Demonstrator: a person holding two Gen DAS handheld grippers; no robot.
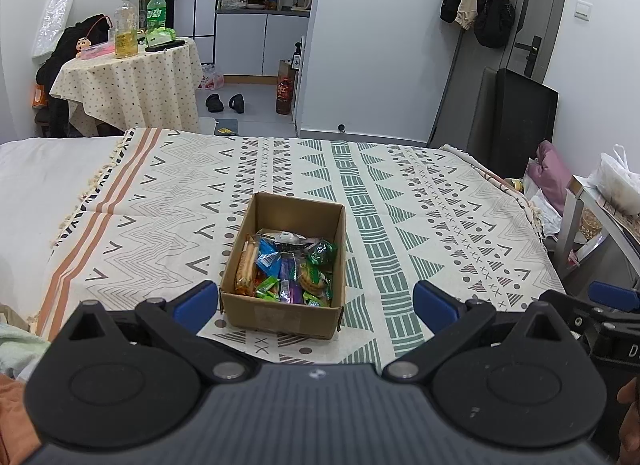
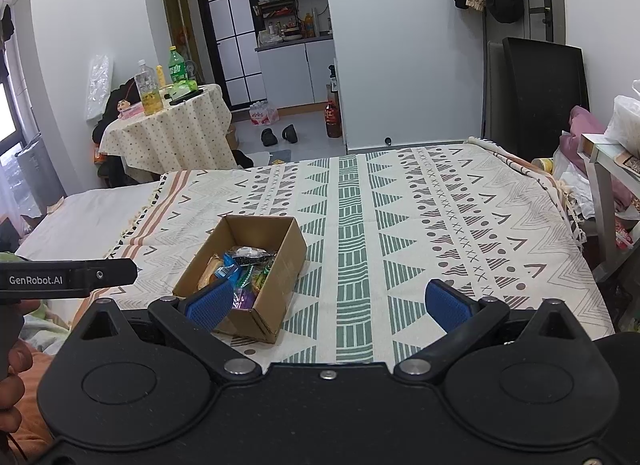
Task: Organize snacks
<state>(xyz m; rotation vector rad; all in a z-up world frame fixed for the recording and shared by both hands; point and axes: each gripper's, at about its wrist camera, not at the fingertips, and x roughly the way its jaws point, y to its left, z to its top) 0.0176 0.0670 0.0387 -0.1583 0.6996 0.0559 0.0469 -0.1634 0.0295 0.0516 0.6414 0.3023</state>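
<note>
A brown cardboard box (image 1: 280,315) sits on the patterned blanket (image 1: 400,193), holding several wrapped snacks (image 1: 288,265): biscuits, blue, green and purple packets. My left gripper (image 1: 316,301) is open, its blue pads on either side of the box's near end, nothing held. In the right wrist view the same box (image 2: 280,265) lies left of centre with the snacks (image 2: 244,269) inside. My right gripper (image 2: 330,303) is open and empty, its left pad (image 2: 210,303) in front of the box's near corner. The left gripper's body (image 2: 68,279) shows at the left edge.
The blanket covers a bed with white sheet (image 1: 48,173) at left. Beyond stand a round table (image 1: 132,77) with bottles, shoes (image 1: 224,103) on the floor, a black panel (image 1: 520,117) and a side shelf with bags (image 1: 608,201) at right.
</note>
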